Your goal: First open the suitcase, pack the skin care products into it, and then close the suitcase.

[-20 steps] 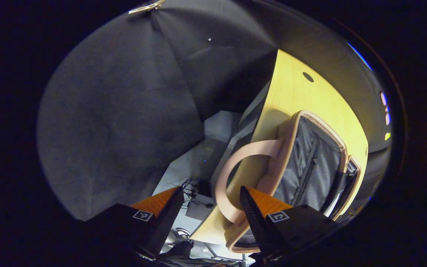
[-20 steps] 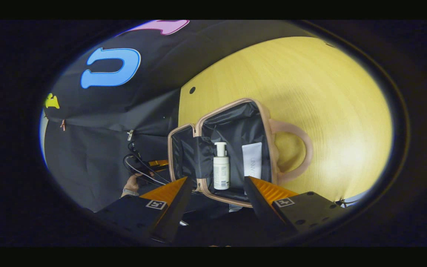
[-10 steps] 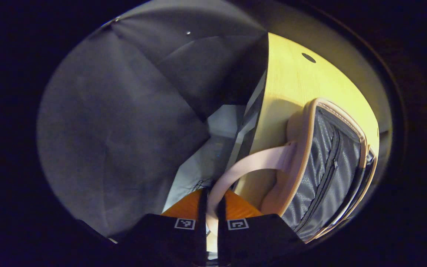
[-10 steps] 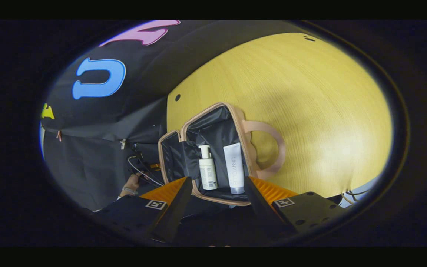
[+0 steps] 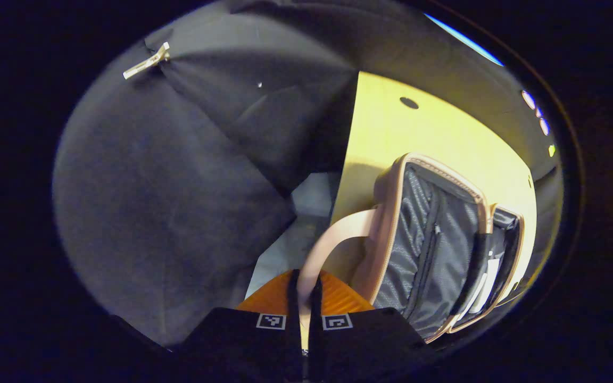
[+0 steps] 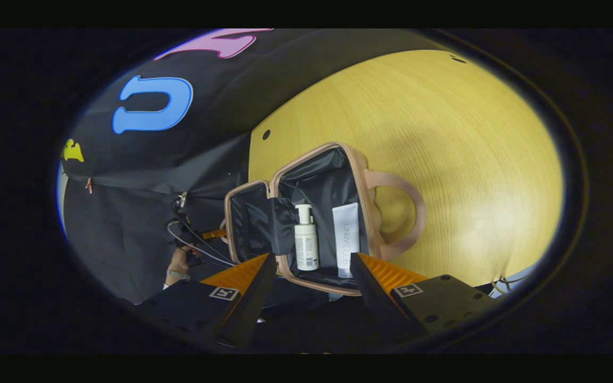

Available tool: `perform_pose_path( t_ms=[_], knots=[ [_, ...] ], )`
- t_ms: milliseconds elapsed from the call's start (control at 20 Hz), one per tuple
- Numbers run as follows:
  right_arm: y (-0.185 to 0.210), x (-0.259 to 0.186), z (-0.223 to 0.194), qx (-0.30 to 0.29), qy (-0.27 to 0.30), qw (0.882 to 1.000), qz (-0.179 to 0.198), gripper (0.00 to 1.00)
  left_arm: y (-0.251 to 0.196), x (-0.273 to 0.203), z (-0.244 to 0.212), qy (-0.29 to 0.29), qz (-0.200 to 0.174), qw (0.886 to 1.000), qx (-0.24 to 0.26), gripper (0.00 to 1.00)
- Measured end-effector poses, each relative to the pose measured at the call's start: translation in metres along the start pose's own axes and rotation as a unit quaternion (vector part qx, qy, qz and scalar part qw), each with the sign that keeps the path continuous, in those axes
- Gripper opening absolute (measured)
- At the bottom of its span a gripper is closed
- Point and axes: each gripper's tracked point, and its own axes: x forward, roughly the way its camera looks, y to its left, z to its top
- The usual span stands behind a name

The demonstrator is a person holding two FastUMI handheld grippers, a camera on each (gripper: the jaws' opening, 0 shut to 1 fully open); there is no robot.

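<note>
Bench: a pale yellow wood-grain bench point(image 6: 471, 138) carries the case; the right gripper view looks down on its broad top, while the left gripper view catches its near edge point(image 5: 386, 127) and the floor below.
Suitcase: a small pink hard-shell suitcase with black fabric lining point(image 6: 317, 175) lies open on the bench; the right gripper view looks into the deeper half, the left gripper view point(image 5: 434, 239) takes in the lid's zipped mesh lining.
Handle: the curved pink carry handle point(image 5: 333, 239) on the lid side runs toward the left tool; a matching loop point(image 6: 407, 213) lies flat on the bench in the right gripper view.
Tube: a white squeeze tube point(image 6: 345, 239) lies in the deeper half, just beside the bottle.
Bottle: a white pump bottle point(image 6: 305, 242) lies in the same half, pump end away from the camera.
Left tool: the left tool point(image 5: 304, 298) is clamped onto the pink handle, both fingers pressing it; farther off in the right gripper view it point(image 6: 208, 234) is held by a hand point(image 6: 179, 261).
Right tool: the right tool point(image 6: 309, 276) hangs above the case's near rim, fingers spread wide, gripping nothing.
</note>
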Motion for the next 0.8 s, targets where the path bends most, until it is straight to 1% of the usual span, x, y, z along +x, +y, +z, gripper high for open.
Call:
perform_pose_path(
  t_ms=[50, 200, 350, 450, 550, 750, 800],
  knots=[
    [0.000, -0.001, 0.001, -0.002, -0.001, 1.000, 0.003, 0.89, -0.005, -0.015, 0.005, -0.015, -0.009, 1.000, -0.003, 0.10],
    [-0.001, -0.004, 0.000, -0.008, -0.005, 1.000, 0.010, 0.89, -0.031, -0.065, 0.019, -0.056, -0.053, 0.997, -0.014, 0.10],
    [0.001, -0.010, 0.001, -0.012, -0.011, 1.000, 0.020, 0.89, -0.067, -0.113, 0.028, -0.099, -0.094, 0.991, -0.003, 0.09],
    [0.000, -0.014, 0.001, -0.018, -0.014, 0.999, 0.027, 0.89, -0.095, -0.145, 0.032, -0.124, -0.126, 0.984, 0.002, 0.08],
    [-0.003, -0.019, 0.003, -0.024, -0.019, 0.999, 0.034, 0.89, -0.124, -0.171, 0.033, -0.143, -0.146, 0.979, 0.011, 0.09],
    [-0.014, -0.035, 0.001, -0.028, -0.015, 0.999, 0.044, 0.89, -0.179, -0.207, 0.026, -0.167, -0.168, 0.971, 0.038, 0.08],
    [-0.017, -0.043, 0.001, -0.029, -0.018, 0.998, 0.047, 0.89, -0.197, -0.215, 0.025, -0.169, -0.179, 0.968, 0.042, 0.12]
  ],
)
